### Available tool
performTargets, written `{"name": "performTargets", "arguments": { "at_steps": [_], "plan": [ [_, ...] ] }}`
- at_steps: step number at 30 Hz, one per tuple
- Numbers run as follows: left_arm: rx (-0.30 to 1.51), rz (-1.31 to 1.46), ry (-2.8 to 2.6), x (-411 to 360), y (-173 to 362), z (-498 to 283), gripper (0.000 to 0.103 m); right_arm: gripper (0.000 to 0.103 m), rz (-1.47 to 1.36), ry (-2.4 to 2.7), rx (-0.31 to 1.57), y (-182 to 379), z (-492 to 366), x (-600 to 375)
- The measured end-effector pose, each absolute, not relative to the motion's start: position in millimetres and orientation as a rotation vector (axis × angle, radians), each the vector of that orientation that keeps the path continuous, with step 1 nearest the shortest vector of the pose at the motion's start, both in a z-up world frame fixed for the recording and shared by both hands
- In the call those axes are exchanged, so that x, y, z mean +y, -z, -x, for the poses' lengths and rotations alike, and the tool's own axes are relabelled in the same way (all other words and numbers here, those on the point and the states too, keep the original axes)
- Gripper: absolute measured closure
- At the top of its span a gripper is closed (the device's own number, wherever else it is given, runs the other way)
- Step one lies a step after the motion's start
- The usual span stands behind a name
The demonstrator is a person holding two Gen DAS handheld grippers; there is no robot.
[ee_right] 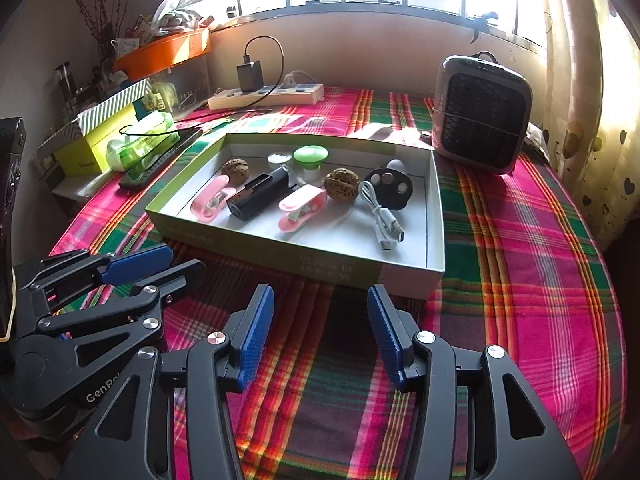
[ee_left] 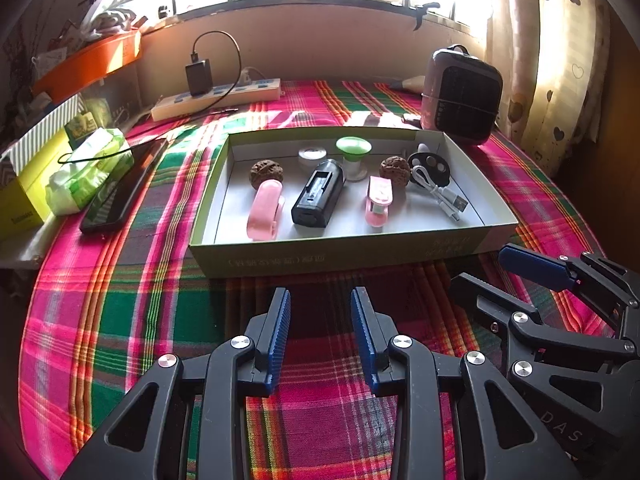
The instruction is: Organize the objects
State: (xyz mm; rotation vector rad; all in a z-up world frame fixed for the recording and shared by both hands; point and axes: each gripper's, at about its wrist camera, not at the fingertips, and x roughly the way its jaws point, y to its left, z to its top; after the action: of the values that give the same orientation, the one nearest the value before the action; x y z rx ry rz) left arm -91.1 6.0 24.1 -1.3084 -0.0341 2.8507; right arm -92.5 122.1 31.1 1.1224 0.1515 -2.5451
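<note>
A shallow green-and-white box (ee_left: 340, 258) (ee_right: 434, 216) lies on the plaid cloth. In it lie two pink clips (ee_left: 264, 210) (ee_left: 378, 202), a black battery case (ee_left: 318, 194) (ee_right: 260, 192), two walnuts (ee_left: 266, 173) (ee_left: 394, 170), a green-topped piece (ee_left: 353, 148), a white USB cable (ee_left: 440, 192) (ee_right: 384, 220) and a black disc (ee_left: 432, 162). My left gripper (ee_left: 320, 312) is open and empty, just in front of the box. My right gripper (ee_right: 320, 308) is open and empty too, beside the left one.
A small heater (ee_left: 460, 96) (ee_right: 482, 114) stands behind the box on the right. A power strip (ee_left: 218, 100) with a charger lies at the back. A phone (ee_left: 120, 188), a tissue pack (ee_left: 88, 170) and a yellow box (ee_left: 28, 184) sit at the left.
</note>
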Motion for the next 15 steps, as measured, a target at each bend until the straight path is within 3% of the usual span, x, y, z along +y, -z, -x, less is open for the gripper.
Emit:
{"name": "performTargets", "arguments": {
  "at_steps": [15],
  "plan": [
    [-0.012, 1.358, -2.875, 3, -7, 68, 0.073, 0.052, -1.195, 2.563, 0.144, -13, 73, 121]
  ]
}}
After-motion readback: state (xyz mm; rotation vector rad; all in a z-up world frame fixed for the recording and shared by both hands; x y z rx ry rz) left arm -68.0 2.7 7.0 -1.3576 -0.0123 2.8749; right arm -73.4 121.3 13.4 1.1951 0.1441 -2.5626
